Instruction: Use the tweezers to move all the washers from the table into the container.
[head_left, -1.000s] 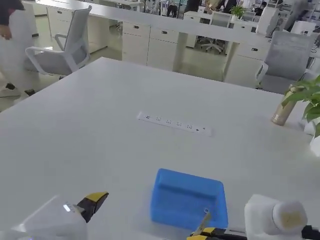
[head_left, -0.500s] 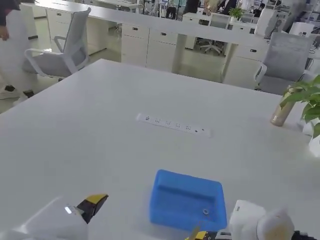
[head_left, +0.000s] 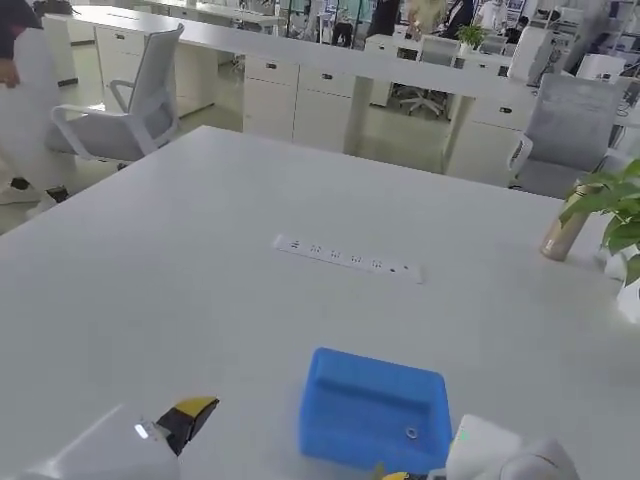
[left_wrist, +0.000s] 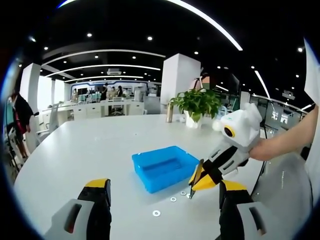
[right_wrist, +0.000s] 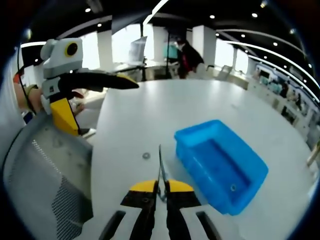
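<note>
One washer in the container, tweezers drawn back.
A small flat metal washer (head_left: 411, 433) lies in the blue plastic container (head_left: 375, 362), a round-cornered tray whose near rim your tweezers (right_wrist: 161, 165) overhung a second ago. Three loose washers (left_wrist: 173, 199) sit on the smooth white table (head_left: 200, 250) just beside it. Your right gripper (right_wrist: 161, 187) pinches the thin steel tweezers, and your left gripper (left_wrist: 165, 184) is spread wide and holds nothing.
</note>
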